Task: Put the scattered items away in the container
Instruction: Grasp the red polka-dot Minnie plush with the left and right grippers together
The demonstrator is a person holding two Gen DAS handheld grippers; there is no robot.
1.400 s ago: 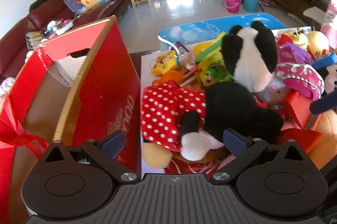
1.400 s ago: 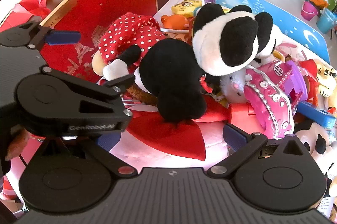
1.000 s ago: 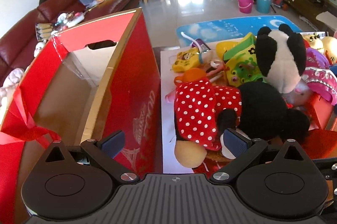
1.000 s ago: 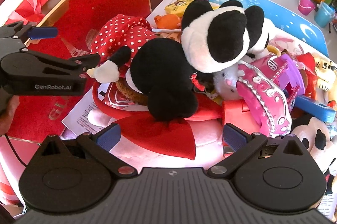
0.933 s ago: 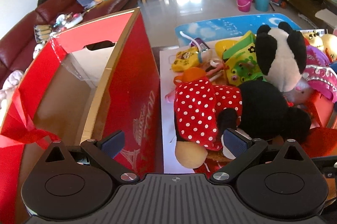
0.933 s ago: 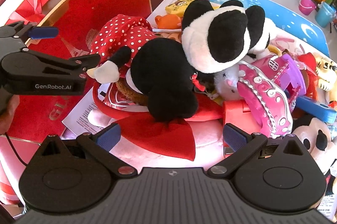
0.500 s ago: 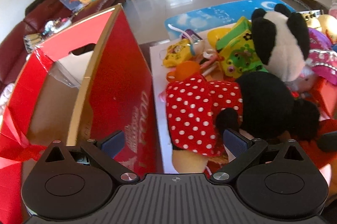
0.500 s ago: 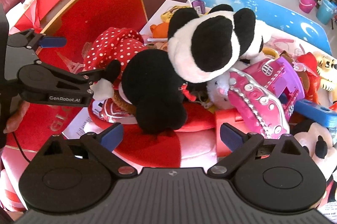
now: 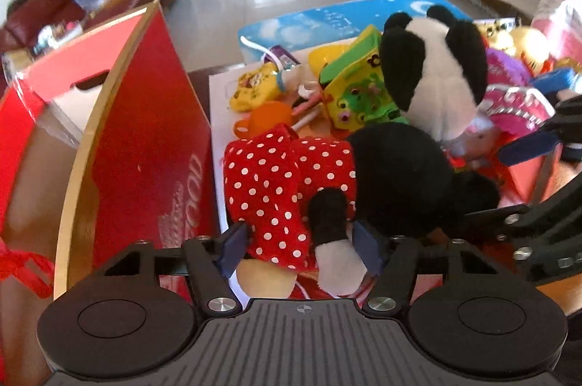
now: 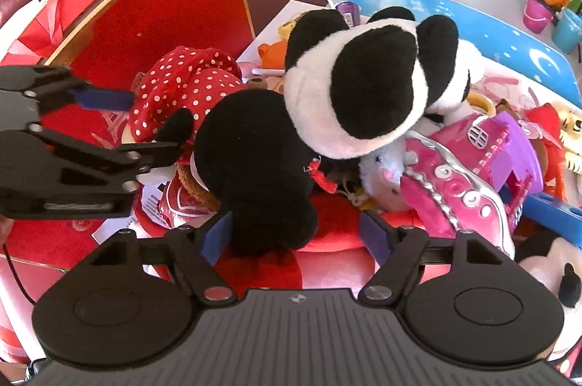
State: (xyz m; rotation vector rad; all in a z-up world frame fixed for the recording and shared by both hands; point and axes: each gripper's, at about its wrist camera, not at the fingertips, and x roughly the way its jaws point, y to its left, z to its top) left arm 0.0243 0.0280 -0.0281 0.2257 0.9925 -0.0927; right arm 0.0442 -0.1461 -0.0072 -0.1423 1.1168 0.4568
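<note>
A mouse plush with a black head (image 9: 396,175) (image 10: 254,146) and a red polka-dot dress (image 9: 283,182) lies beside the open red box (image 9: 138,149) (image 10: 174,4). My left gripper (image 9: 300,246) (image 10: 154,122) is closing. The dress hem and the plush's black arm with its white glove (image 9: 334,262) sit between its blue pads, which stand at the plush's edges. My right gripper (image 10: 296,235) (image 9: 487,186) is closing too, over the black head. Its left pad (image 10: 218,233) is at the fur and its right pad (image 10: 374,237) stands apart from it.
A panda plush (image 9: 433,84) (image 10: 349,84) leans on the mouse plush. A pink toy car (image 10: 469,160), a green-yellow toy (image 9: 356,95), an orange cup (image 9: 269,117) and another mouse plush (image 10: 545,262) crowd the white tabletop. The box's gold-rimmed wall (image 9: 109,117) stands just left of my left gripper.
Both grippers' jaws have narrowed from wide open. The left gripper shifted right off the box wall onto the dress and arm. The right gripper came in closer over the black head.
</note>
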